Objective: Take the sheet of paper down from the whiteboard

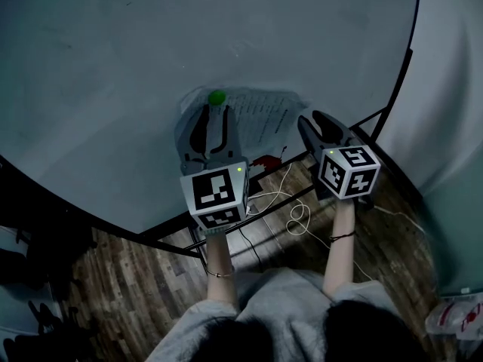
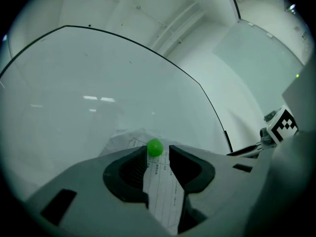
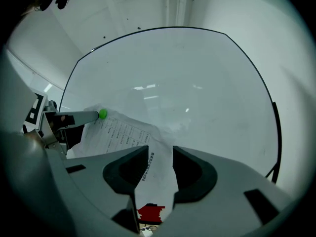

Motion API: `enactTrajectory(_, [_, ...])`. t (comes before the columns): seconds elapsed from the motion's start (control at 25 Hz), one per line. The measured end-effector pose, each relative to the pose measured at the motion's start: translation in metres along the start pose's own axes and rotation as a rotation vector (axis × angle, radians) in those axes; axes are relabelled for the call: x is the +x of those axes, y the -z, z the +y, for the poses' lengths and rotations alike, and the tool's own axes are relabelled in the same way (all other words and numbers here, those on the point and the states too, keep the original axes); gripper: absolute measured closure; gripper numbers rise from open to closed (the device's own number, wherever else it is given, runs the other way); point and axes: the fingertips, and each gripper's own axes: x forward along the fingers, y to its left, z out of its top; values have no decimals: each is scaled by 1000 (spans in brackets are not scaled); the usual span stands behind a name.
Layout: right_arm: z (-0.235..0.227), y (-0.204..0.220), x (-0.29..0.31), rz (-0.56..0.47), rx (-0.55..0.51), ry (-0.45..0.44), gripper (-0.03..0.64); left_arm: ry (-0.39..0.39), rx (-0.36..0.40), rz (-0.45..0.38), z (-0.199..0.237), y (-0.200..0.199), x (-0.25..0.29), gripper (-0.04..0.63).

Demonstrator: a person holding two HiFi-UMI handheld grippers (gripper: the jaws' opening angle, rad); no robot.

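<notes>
The left gripper (image 2: 157, 151) is holding its jaws open around the green magnet (image 2: 154, 147), which is pinning the sheet of paper (image 3: 123, 132) by its upper left corner to the whiteboard (image 3: 187, 83). The sheet is hanging down and rightward, and the right gripper (image 3: 160, 152) is pointing its open, empty jaws at the sheet's right part.

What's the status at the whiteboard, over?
Left claw open at the green magnet. Right claw open, gripping nothing. Sheet of paper crumpled, not yet off the whiteboard; green magnet pins its corner.
</notes>
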Motion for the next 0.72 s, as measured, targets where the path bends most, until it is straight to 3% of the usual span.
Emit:
enactTrajectory(0.32, [-10,0,15,4,-5,-34,462,-76,74,19,3,-2,13,476])
enactTrajectory(0.72, [0,12,38,33,-6,-115,462,-147,246,33,-4,-3,18,476])
